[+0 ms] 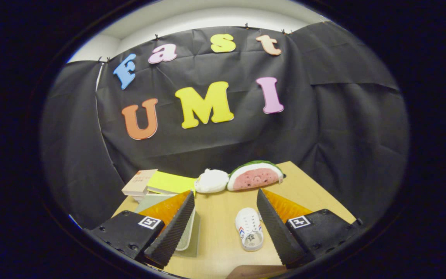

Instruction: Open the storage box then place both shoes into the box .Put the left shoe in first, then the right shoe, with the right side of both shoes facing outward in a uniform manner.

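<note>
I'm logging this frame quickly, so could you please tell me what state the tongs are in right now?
Tongs: open, holding nothing; a white shoe lies on the table between the fingers.

I find no readable text: the book point(139, 181) cover print is too small (square markers on my gripper point(226, 221) carry no characters).

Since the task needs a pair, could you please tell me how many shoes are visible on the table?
1. A white shoe lies on the table between the open tongs, close beside the right-hand finger. A second shoe may be hidden behind the fingers.
</note>
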